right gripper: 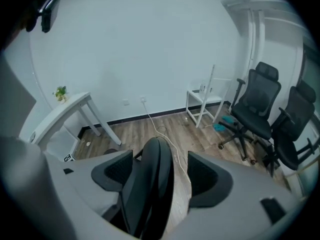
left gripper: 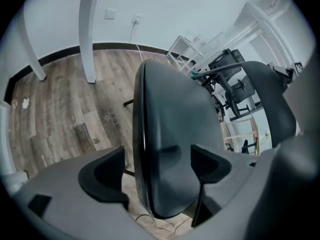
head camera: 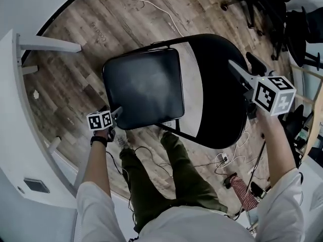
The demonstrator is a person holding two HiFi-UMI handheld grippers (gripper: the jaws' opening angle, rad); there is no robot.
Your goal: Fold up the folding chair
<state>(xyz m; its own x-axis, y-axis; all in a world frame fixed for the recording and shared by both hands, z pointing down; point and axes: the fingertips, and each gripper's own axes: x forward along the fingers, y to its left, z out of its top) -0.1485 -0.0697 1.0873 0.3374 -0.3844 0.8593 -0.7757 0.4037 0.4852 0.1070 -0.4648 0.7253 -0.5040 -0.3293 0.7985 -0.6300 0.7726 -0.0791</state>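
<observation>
White desk [head camera: 12, 115] curves along our far left, with one of its legs [head camera: 48, 44] reaching out over the brown wood-plank floor [head camera: 70, 89]. Just right of it, our left gripper [head camera: 116, 114] sits low at the near left corner of the black folding chair [head camera: 212, 115], which stands unfolded on the floor right in front of us. In the left gripper view its fingers [left gripper: 102, 176] are spread wide and released, straddling the edge of the seat [head camera: 144, 87]; a gap shows between the left finger and the seat's rim, so nothing is clamped. The seat lies flat and faces up at us, dark and slightly glossy. Below it our legs in olive trousers [head camera: 151, 185] stand close against the chair's front edge, and thin cables [head camera: 222, 160] trail over the floor beside them. A white cord [head camera: 151, 6] snakes across the planks beyond the chair. Further right, the rounded backrest [head camera: 219, 74] arcs around the seat. Our right gripper [head camera: 236, 69] comes in at the backrest's right side, marker cube toward us. In the right gripper view its fingers [right gripper: 210, 176] also stand apart, released, with the backrest's top edge between them and bare floor visible in the gap on the right. Black office chairs [head camera: 282, 14] crowd the upper right corner.
</observation>
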